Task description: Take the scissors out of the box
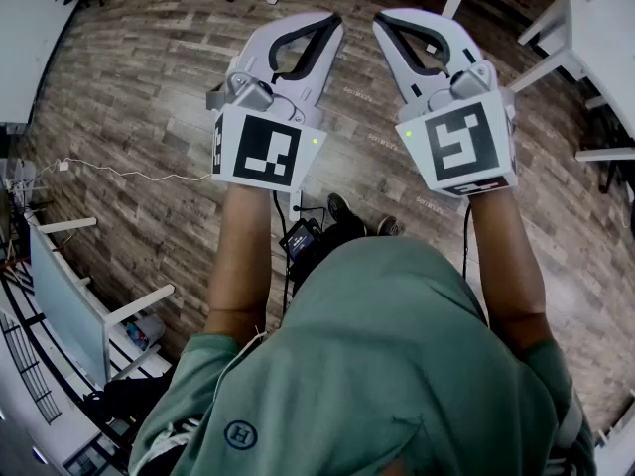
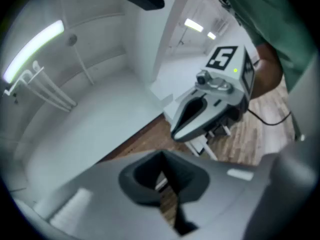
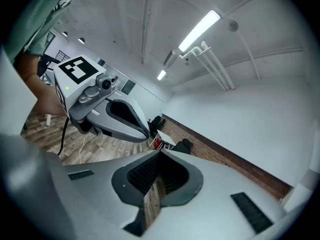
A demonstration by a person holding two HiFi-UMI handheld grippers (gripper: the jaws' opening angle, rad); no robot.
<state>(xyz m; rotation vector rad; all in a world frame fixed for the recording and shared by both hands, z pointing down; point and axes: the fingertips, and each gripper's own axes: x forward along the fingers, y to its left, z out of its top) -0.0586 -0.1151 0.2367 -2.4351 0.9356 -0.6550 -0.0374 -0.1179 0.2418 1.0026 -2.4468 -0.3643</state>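
Nearest the head camera is a soft green shirt (image 1: pixel 397 365) with a small ringed "H" (image 1: pixel 238 434) stitched by the hem. Two bare forearms rise from it. Each ends in a smooth, pale grey plastic gripper carrying a cube printed with blocky black-and-white squares, on the left (image 1: pixel 260 152) and on the right (image 1: pixel 461 147).

The left claw (image 2: pixel 161 154) is closed, its dark ribbed pads meeting at the tips with nothing between them. The right claw (image 3: pixel 160 153) is closed and empty too.

Beyond lies a brown wood-plank floor (image 1: pixel 149 117) with a thin pale cable (image 1: pixel 119 175). A white surface on thin legs (image 1: pixel 595 18) stands farther off.

No view shows the scissors or the box.
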